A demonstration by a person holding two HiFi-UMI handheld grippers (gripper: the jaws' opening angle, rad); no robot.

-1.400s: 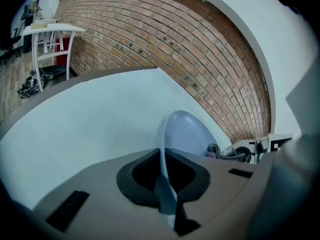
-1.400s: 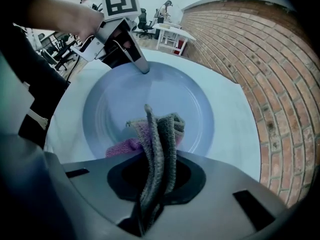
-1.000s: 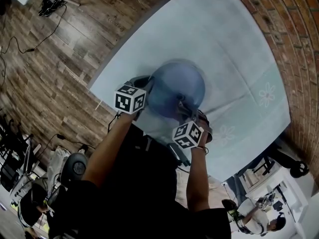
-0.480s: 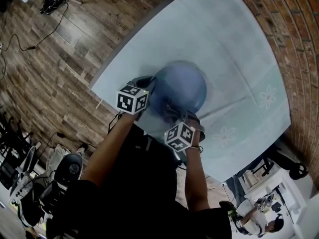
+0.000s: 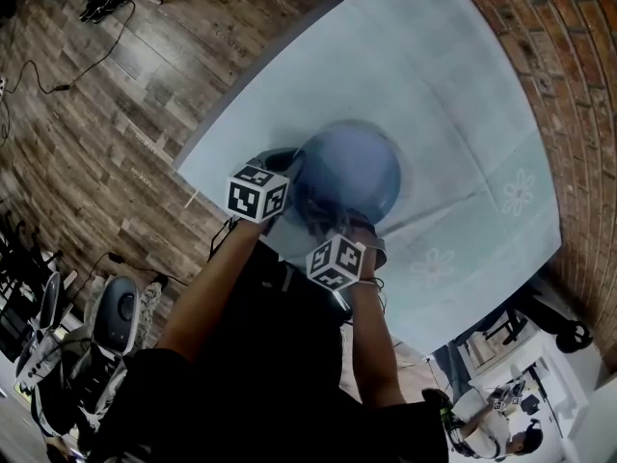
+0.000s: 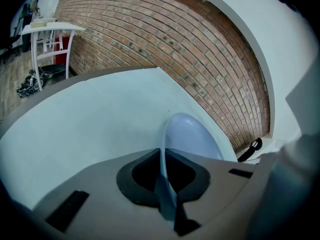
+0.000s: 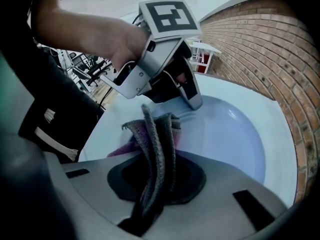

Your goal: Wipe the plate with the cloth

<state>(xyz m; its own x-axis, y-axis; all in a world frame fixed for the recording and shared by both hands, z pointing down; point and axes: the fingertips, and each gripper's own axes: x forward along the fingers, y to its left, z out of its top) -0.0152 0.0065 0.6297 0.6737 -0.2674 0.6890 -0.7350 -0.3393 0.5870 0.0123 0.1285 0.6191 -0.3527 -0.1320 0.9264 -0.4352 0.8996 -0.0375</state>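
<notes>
Blue plate [image 5: 352, 172] has its rim clamped between the closed jaws of the left tool [image 6: 165, 186], the dish spreading ahead of that tool; the grey-and-pink cloth [image 7: 155, 134] is pinched tight in the right tool [image 7: 152, 184], its bunched folds standing out beyond the jaws at the plate's edge, just beside the left tool; a pale bench [image 5: 463, 85] lies beneath both; brick wall [image 6: 190, 49] stands beyond.
</notes>
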